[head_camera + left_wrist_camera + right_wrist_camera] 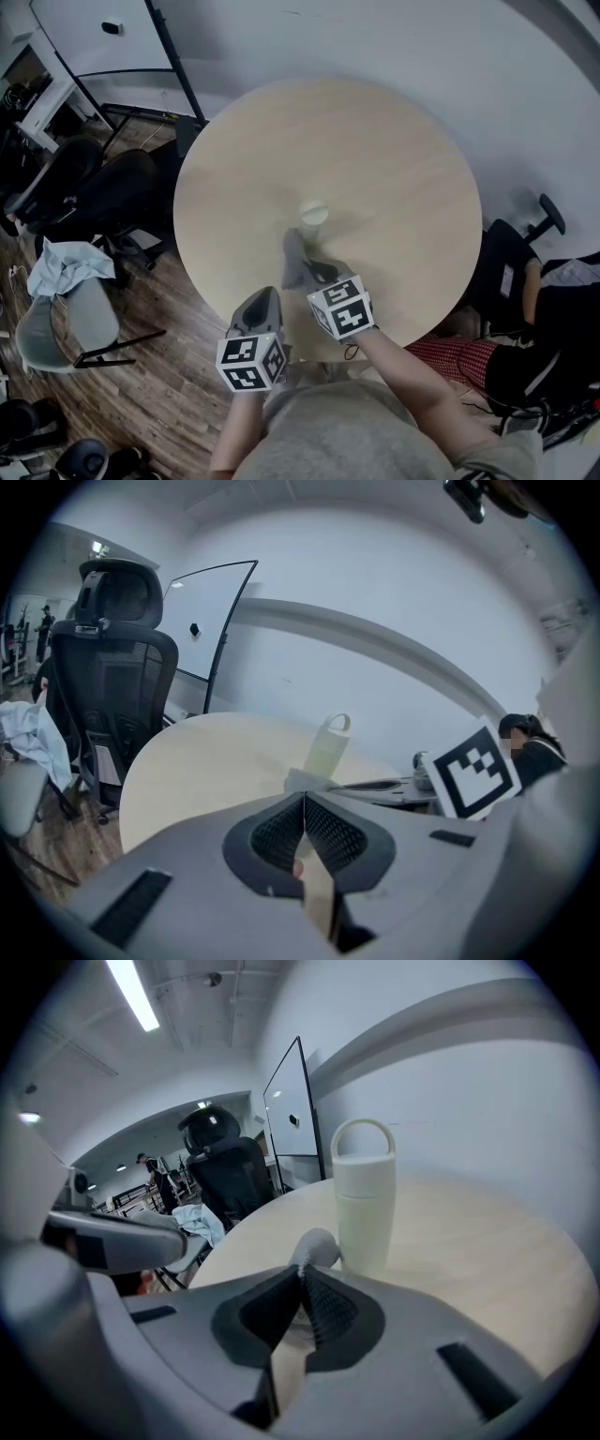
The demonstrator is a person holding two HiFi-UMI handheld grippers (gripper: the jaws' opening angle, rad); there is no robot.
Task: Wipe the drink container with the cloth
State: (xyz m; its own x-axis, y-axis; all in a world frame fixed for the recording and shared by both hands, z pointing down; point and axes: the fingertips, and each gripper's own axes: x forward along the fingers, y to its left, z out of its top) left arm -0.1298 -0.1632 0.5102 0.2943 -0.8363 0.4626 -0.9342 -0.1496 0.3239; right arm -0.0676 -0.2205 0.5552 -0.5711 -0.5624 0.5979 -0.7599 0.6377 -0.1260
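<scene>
The left hand-held gripper [304, 803] is held low at the near edge of the round bench [394, 159], with its jaws pressed together and nothing caught between them. Just to its right, the right hand-held gripper [302, 1274] is also seen with its jaws closed, and a small fold of what is taken to be the grey cloth [317, 1244] is pinched at their tips. The drink container [364, 1208] stands upright near the middle of the bench, just beyond the cloth, and no contact between the two can be made out. It is a pale, smooth-walled cylinder with a loop handle on its lid. It is judged to be stiff and probably light (its fill cannot be seen), so it could easily be pushed along or tipped by a sideways wipe. The smooth wall is expected to be slippery under the jaws. A steadier hold would likely be had by the free left hand-held gripper at the loop or across the lid while the soft, limp cloth is dragged over the body.
</scene>
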